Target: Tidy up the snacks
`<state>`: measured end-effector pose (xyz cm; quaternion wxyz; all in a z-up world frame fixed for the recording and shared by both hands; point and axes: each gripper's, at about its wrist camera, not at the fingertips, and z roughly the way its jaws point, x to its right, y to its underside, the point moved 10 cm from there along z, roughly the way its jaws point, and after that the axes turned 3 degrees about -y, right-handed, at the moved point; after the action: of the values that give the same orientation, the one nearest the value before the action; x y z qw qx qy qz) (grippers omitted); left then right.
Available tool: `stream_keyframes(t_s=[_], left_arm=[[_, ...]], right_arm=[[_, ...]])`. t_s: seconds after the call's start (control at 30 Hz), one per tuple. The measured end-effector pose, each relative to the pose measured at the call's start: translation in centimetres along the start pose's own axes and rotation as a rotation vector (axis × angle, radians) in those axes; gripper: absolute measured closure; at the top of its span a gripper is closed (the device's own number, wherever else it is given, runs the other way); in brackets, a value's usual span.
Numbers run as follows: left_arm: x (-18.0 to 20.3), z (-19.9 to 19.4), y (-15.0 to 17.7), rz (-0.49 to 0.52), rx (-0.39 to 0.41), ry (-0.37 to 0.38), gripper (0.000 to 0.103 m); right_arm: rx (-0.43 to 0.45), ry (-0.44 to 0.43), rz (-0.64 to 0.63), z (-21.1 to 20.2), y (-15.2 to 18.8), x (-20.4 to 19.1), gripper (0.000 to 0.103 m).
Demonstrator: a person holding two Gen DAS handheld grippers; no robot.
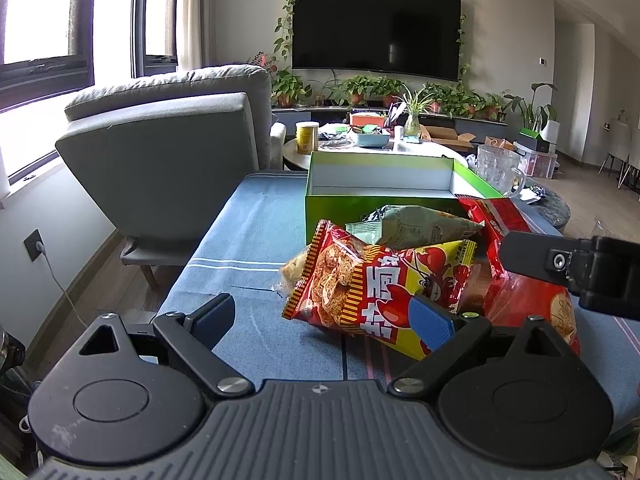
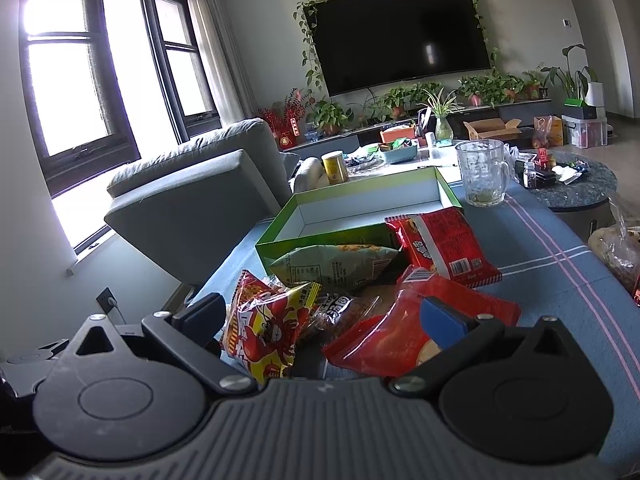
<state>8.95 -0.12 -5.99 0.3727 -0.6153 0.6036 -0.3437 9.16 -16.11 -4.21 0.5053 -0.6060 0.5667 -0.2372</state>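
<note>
Hovering low over the blue-clothed table [image 1: 248,240], the left tool [image 1: 324,320] is spread wide and empty beside the crayfish snack bag [image 1: 372,288]; the right tool [image 2: 320,320], equally spread, hangs above the red snack bags [image 2: 420,332]. Pinching one bag by its crimped edge, not its puffed middle, should work best. Behind the heap stands the empty green box [image 1: 384,208], touching the pale green bag [image 1: 416,226], with open cloth to the left.
</note>
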Motion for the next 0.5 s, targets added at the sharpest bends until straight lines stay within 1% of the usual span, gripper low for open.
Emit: stream_keyframes(t_s=[0.5], left_arm=[[0.13,0.18,0.10,-0.005,-0.012,0.008,0.010]], right_arm=[[-0.009,0.001,-0.002,0.20,0.21,-0.04,0.025]])
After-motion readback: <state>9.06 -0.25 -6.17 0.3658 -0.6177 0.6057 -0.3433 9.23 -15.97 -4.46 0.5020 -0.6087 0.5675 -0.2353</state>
